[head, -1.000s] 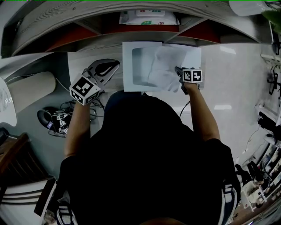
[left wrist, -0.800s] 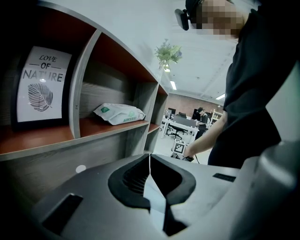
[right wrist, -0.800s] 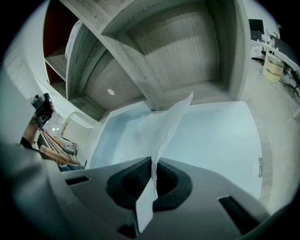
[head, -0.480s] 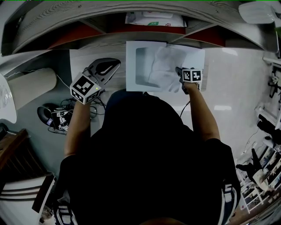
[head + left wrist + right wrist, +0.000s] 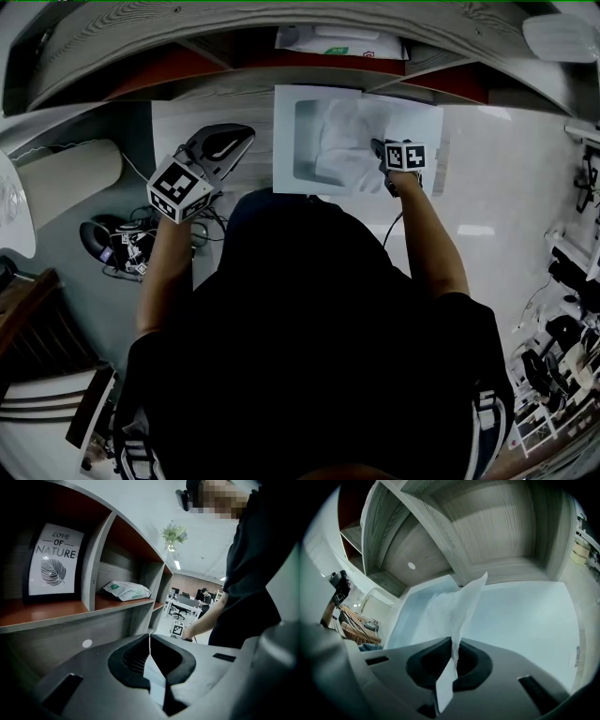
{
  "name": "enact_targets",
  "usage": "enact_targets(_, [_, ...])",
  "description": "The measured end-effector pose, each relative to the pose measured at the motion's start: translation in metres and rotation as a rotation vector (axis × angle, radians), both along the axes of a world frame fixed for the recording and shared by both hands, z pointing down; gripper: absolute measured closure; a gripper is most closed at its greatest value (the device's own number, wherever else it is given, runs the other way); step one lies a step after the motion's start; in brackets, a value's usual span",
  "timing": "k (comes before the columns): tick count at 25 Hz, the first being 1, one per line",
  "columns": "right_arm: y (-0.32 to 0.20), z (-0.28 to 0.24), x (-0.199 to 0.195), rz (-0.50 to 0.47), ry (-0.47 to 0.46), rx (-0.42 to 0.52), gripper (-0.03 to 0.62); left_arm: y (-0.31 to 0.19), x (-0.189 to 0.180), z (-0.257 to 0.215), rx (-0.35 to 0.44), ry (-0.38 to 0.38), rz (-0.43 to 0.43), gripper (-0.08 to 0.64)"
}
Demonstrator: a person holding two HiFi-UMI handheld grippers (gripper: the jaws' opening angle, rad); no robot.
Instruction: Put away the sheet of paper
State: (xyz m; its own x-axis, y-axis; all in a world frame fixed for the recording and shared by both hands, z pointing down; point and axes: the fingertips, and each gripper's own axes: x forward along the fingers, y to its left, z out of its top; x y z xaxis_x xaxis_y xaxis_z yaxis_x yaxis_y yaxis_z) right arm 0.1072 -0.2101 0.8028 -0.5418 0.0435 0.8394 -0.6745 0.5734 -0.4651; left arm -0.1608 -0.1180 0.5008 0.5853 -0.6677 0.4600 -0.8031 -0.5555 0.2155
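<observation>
White tabletop (image 5: 506,159) runs up to a wood-grain shelf unit (image 5: 187,56) with reddish-brown boards inside its compartments. On the table, just in front of the shelves, lies a shallow white tray (image 5: 285,141). The sheet of paper (image 5: 349,141) is draped in loose folds over the right part of the tray, and the left part stays bare. The right gripper (image 5: 454,643) reaches in from the tray's right side, pointing steeply down. Its jaws are clamped on the near edge of the paper. In the right gripper view the thin sheet rises out of the closed tips and bends away toward the tray's far wall. The left gripper (image 5: 149,637) is held over the table to the left of the tray, well apart from it. Its jaws are pressed together at the tips with nothing between them. One shelf compartment above the tray holds a soft white and green packet (image 5: 339,39). The left gripper view shows a framed leaf print (image 5: 54,559) standing in the compartment beside it and a small green plant (image 5: 173,532) on top of the unit. A tangle of cables (image 5: 122,248) lies on the grey floor to the left of the person.
</observation>
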Motion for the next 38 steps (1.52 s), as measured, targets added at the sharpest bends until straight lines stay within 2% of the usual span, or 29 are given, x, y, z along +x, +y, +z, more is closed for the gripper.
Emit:
enact_targets(13, [0.014, 0.005, -0.032, -0.058, 0.005, -0.009, 0.578, 0.007, -0.014, 0.004, -0.003, 0.007, -0.016, 0.537])
enact_targets(27, [0.016, 0.009, -0.051, -0.022, 0.009, -0.032, 0.578, 0.017, -0.03, 0.009, -0.011, 0.019, -0.033, 0.537])
enact_targets(38, [0.022, 0.013, -0.064, -0.018, -0.008, -0.058, 0.578, 0.021, -0.029, 0.011, -0.021, 0.036, -0.038, 0.537])
